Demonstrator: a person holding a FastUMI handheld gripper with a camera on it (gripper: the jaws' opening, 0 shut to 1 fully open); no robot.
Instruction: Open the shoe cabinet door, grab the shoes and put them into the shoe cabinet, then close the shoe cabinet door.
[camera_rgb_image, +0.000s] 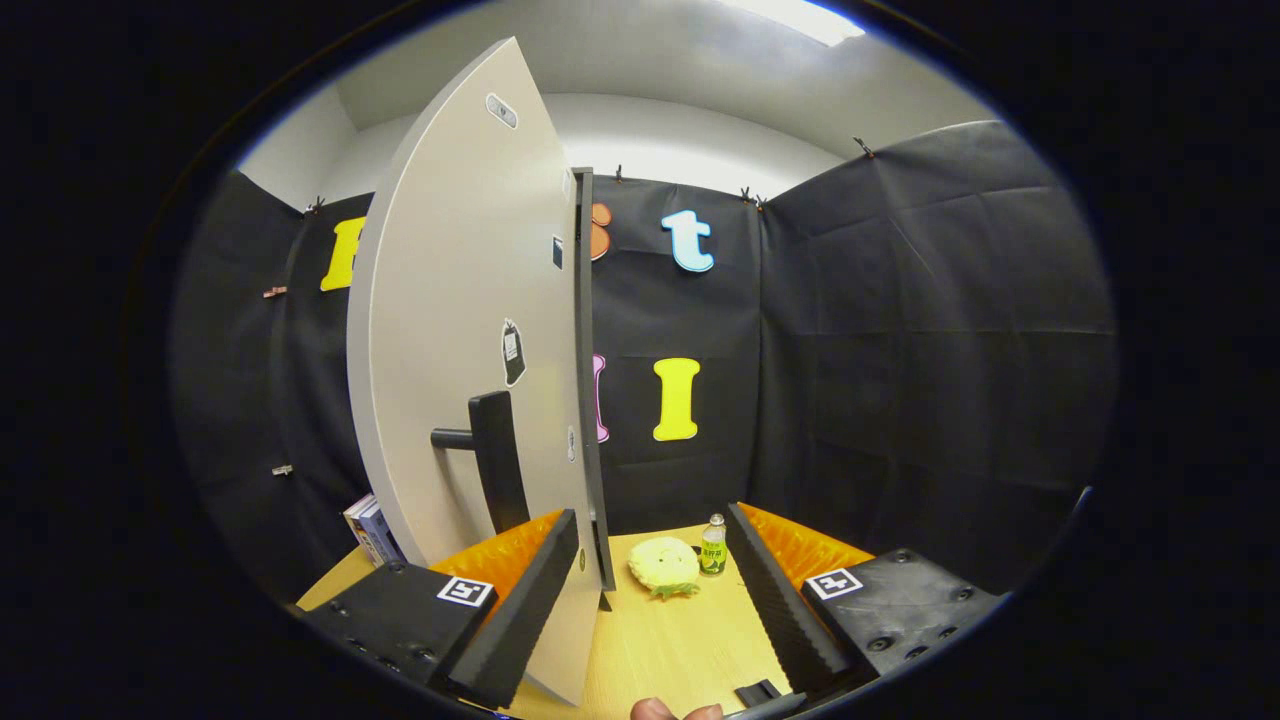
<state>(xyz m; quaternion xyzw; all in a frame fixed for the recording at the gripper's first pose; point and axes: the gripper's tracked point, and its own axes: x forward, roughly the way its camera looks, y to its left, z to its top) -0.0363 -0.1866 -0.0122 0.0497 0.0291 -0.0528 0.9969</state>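
Grey cabinet door (460, 330) ajar; tongs (650, 590) spread around its edge; one small bottle (713, 545), one yellow pineapple-like toy (664, 566) on worktop (680, 640).

You are looking at a shoe cabinet door (450, 330) with a smooth, matt, pale laminate face and a dark edge band; its handle (497, 462), left of centre in the frame, looks like matt black plastic or painted metal. The table (660, 640) at lower centre shows a light wood-grain surface with a soft sheen. On it, the small bottle (713, 546) looks glossy, with a paper-like label, and the yellow fruit-shaped toy (663, 566) beside it looks rough and bumpy. Your tongs (650, 610) stand wide apart, their inner faces ribbed and matt. The booth wall (930, 330) is creased matt cloth.
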